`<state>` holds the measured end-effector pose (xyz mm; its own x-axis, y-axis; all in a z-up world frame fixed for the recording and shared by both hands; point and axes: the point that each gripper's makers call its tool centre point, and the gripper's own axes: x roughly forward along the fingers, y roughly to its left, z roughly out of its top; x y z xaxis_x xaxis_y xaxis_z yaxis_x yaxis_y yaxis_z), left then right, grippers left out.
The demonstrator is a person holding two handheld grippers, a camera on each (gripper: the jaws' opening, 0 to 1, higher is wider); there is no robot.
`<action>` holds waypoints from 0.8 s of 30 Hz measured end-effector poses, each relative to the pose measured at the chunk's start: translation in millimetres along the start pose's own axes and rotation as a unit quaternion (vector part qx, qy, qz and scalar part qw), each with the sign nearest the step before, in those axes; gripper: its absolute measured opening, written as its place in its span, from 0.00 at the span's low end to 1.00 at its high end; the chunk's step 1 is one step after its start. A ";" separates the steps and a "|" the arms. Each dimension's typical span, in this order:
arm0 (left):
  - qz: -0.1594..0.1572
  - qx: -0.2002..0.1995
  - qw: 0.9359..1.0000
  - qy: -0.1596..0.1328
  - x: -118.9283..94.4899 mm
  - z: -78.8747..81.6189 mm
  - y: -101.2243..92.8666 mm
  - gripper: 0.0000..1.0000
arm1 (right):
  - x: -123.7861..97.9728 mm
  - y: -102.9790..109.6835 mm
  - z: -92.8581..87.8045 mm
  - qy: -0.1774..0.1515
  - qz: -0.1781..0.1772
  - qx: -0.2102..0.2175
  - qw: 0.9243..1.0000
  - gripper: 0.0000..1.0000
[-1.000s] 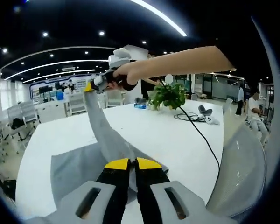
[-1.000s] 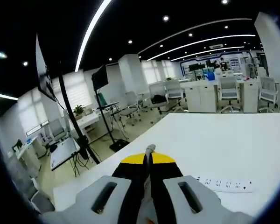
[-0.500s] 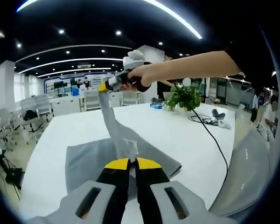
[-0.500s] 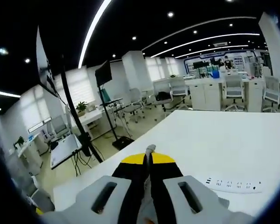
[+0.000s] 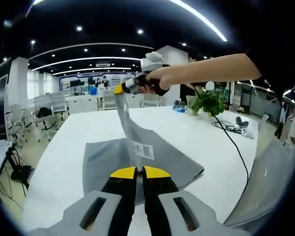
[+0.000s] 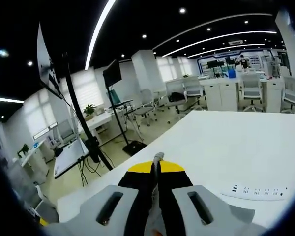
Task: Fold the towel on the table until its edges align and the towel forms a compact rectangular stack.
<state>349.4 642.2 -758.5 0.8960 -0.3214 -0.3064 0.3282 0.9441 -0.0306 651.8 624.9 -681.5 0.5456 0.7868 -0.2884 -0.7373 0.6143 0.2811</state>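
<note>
A grey towel (image 5: 108, 157) with a white label (image 5: 145, 150) lies partly on the white table (image 5: 78, 130). My left gripper (image 5: 139, 172) is shut on its near edge. In the left gripper view my right gripper (image 5: 122, 88), held by a person's hand, holds a far corner lifted high, so the cloth stretches taut between the two grippers. In the right gripper view my right gripper (image 6: 156, 167) is shut, with a thin grey towel edge (image 6: 158, 157) sticking up between the jaws.
A potted plant (image 5: 209, 102), a black cable (image 5: 231, 142) and small devices sit at the table's far right. A white power strip (image 6: 258, 191) lies on the table (image 6: 221, 147). Office chairs, desks and a monitor stand (image 6: 120, 123) surround it.
Both views have shifted a little. The towel looks spread wider on the table and its white label now shows. Both grippers keep their hold.
</note>
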 end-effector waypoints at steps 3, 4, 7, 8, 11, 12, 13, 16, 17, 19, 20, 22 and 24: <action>0.019 -0.022 1.000 0.001 -0.3 -8.1 12.0 0.04 | 11.7 4.1 -10.1 0.007 0.001 -0.002 1.000 0.00; 0.027 -0.038 0.999 0.001 -0.2 -12.1 17.2 0.05 | 16.0 4.3 -13.4 0.009 0.001 0.000 1.000 0.00; 0.041 -0.060 0.997 0.003 0.8 -22.6 25.9 0.05 | 23.8 4.9 -20.2 0.010 -0.003 -0.001 1.000 0.00; 0.044 -0.064 0.997 0.006 1.7 -27.2 28.5 0.05 | 29.3 6.6 -24.9 0.014 0.000 0.003 1.000 0.00; 0.047 -0.074 0.996 0.013 5.2 -40.1 35.8 0.04 | 41.3 8.7 -36.8 0.026 0.002 -0.001 1.000 0.00; 0.048 -0.075 0.996 0.013 5.3 -41.8 37.5 0.04 | 44.5 8.6 -39.5 0.028 0.001 0.000 1.000 0.00; 0.051 -0.078 0.996 0.012 4.9 -43.4 39.6 0.04 | 48.9 8.5 -43.6 0.030 0.000 0.004 1.000 0.00; 0.059 -0.084 0.995 0.009 2.7 -48.9 48.5 0.04 | 56.6 11.1 -51.8 0.035 0.000 0.007 0.999 0.00; 0.061 -0.084 0.995 0.007 1.6 -47.7 49.2 0.04 | 61.1 11.8 -54.5 0.036 -0.001 0.007 0.999 0.00; 0.060 -0.085 0.995 0.001 -0.2 -45.2 51.4 0.04 | 62.5 12.2 -54.7 0.035 -0.002 0.006 0.999 0.00; 0.059 -0.085 0.995 -0.002 -0.6 -44.0 52.1 0.04 | 61.4 13.5 -53.7 0.034 -0.002 0.006 0.999 0.00; 0.060 -0.083 0.995 -0.006 -0.5 -40.6 49.7 0.04 | 62.9 15.8 -52.0 0.030 -0.004 0.007 1.000 0.00; 0.060 -0.088 0.994 -0.013 0.6 -39.3 52.6 0.04 | 71.0 15.2 -52.6 0.028 -0.007 0.008 1.000 0.00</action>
<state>355.5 694.6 -797.7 0.9337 -0.2060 -0.2928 0.1640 0.9731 -0.1616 658.4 686.9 -745.8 0.5327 0.7738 -0.3428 -0.7232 0.6265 0.2907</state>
